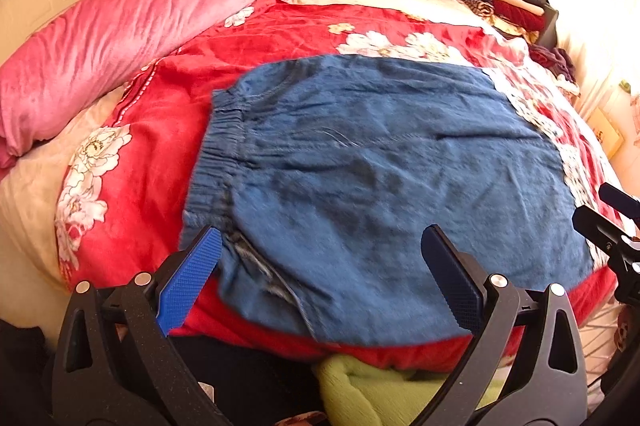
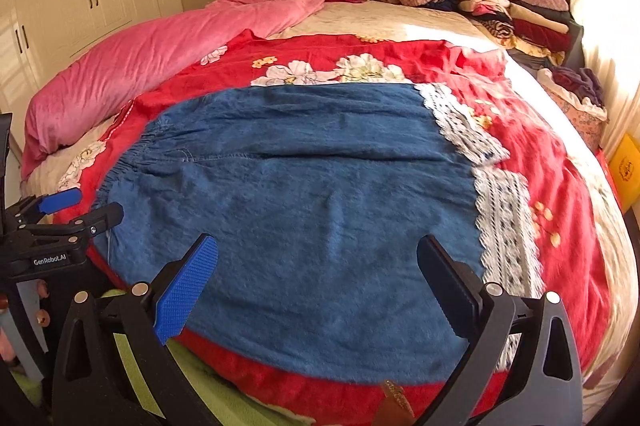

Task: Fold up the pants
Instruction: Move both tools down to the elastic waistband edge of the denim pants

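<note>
On the red blanket [image 2: 400,53] lie blue pants [image 2: 300,193], spread flat.

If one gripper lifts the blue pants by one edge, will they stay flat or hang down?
The blue pants will probably hang limp: the fabric lies creased. The gathered waistband may stretch. They likely drag on the fuzzy red blanket rather than slide.

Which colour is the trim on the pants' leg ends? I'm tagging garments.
White lace trim with dark dots on the blue pants, clearest in the right wrist view.
</note>
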A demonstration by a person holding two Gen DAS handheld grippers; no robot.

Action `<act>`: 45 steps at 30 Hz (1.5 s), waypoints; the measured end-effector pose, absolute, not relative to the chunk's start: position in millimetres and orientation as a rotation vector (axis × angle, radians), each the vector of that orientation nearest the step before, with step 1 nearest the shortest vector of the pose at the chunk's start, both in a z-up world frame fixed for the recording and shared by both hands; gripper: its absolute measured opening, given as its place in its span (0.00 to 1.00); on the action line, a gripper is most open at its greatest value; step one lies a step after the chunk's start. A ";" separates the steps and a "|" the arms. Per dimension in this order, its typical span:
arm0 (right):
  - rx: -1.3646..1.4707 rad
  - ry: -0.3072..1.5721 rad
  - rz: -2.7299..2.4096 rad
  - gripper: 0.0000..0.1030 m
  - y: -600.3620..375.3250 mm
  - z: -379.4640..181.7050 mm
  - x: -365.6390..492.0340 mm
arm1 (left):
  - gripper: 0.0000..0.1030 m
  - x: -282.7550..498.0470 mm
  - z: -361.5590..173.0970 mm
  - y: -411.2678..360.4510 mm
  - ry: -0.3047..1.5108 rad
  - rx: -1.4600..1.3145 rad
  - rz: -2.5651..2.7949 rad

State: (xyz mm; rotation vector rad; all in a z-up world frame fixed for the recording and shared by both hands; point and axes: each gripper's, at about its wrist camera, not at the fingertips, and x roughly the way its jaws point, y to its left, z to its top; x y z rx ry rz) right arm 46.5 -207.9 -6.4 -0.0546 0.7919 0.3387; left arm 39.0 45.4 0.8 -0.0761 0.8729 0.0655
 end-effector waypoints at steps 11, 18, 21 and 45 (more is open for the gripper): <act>-0.120 0.774 0.390 0.96 -172.5 5.2 114.1 | 0.91 90.7 0.6 111.4 0.905 -0.142 0.125; -0.160 0.757 0.415 0.96 -147.9 7.1 154.8 | 0.91 122.2 -0.5 144.8 0.915 -0.154 0.158; -0.189 0.744 0.427 0.96 -137.8 8.0 172.5 | 0.91 137.6 -2.9 154.8 0.927 -0.154 0.160; -0.367 0.886 0.546 0.96 -65.1 -34.6 301.9 | 0.88 236.1 -56.4 179.2 1.008 -0.160 0.063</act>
